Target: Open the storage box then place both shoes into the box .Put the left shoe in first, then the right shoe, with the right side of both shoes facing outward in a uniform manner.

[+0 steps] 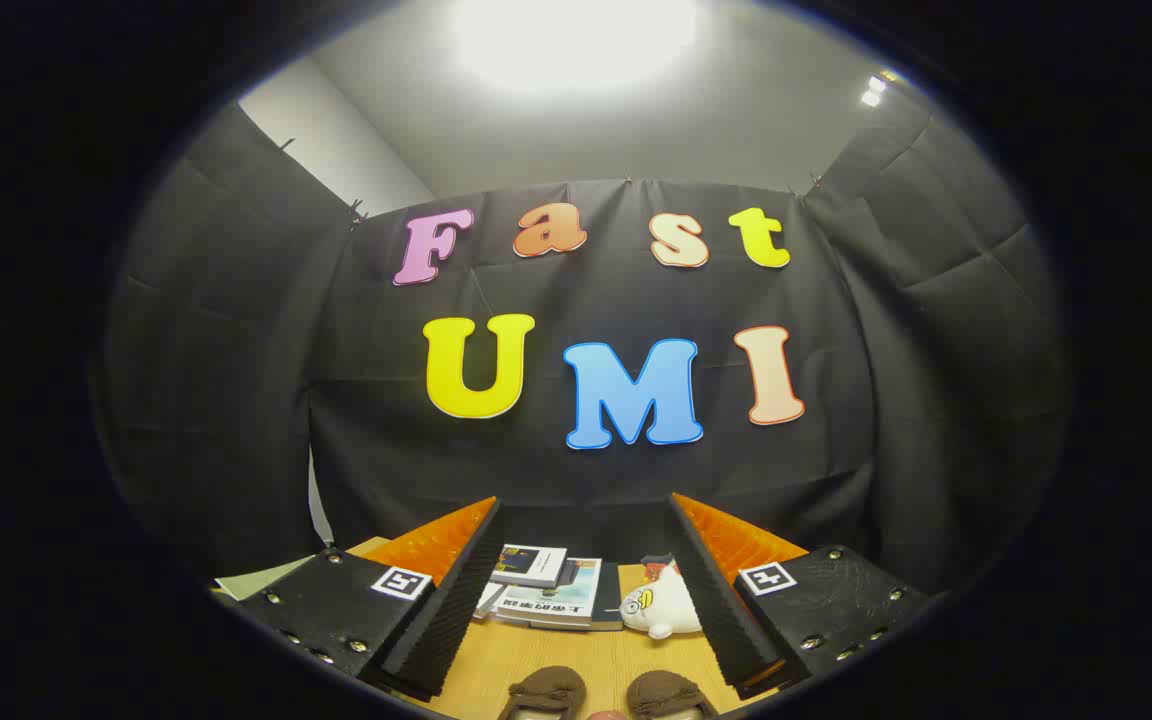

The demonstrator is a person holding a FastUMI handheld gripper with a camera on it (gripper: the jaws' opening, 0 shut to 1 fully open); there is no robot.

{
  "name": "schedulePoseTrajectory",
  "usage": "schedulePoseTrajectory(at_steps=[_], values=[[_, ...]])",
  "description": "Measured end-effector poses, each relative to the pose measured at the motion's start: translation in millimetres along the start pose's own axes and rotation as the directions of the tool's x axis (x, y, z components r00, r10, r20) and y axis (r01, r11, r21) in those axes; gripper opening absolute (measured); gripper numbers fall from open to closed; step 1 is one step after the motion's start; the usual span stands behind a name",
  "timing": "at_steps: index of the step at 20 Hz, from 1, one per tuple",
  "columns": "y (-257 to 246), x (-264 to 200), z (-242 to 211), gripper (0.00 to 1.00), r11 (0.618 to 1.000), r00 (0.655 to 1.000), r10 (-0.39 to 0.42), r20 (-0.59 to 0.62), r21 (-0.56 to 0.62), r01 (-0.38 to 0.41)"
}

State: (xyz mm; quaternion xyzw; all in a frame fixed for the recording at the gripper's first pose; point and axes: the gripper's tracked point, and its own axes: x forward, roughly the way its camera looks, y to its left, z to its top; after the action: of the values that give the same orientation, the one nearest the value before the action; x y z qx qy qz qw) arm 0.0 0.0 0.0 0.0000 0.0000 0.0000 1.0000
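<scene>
You're holding the gripper (581, 560) released, fingers spread wide, gripping nothing; the two brown shoes (604, 694) are sitting low between them on the wooden table (546, 655).

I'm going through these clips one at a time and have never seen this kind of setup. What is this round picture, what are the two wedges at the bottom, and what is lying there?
There is no robot arm here: a person carries a handheld claw, and the camera rides on it, looking forward along its two fingers. Those are the wedges you see. They stand wide apart and hold nothing.

The wide lens bends the picture into a round shape. The black cloth behind is the booth's wall.

Below is a wooden table. Between the fingers, at the near edge, sit the tops of two brown shoes. Beyond them lie a few stacked books, and beside the books a white plush toy near the right finger. No shoe has been picked up yet.
</scene>
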Motion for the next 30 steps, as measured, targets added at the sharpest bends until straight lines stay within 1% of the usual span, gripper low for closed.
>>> schedulePoseTrajectory(at_steps=[5, 13, 19, 22, 25, 30], values=[[5, -1, 2, 0.96, 1.0, 1.0, 0.002, 0.006, -0.007, -0.002], [-1, -7, 4, 0.96, 1.0, 1.0, -0.024, 0.007, -0.014, 0.024], [4, -12, -2, 0.96, 1.0, 1.0, -0.02, 0.0, 0.01, 0.02], [18, -11, -13, 0.96, 0.997, 1.0, 0.016, -0.019, 0.074, -0.014], [35, -12, -27, 0.96, 0.987, 0.997, 0.064, -0.046, 0.153, -0.056], [58, -13, -51, 0.96, 0.976, 0.99, 0.11, -0.091, 0.198, -0.091]])
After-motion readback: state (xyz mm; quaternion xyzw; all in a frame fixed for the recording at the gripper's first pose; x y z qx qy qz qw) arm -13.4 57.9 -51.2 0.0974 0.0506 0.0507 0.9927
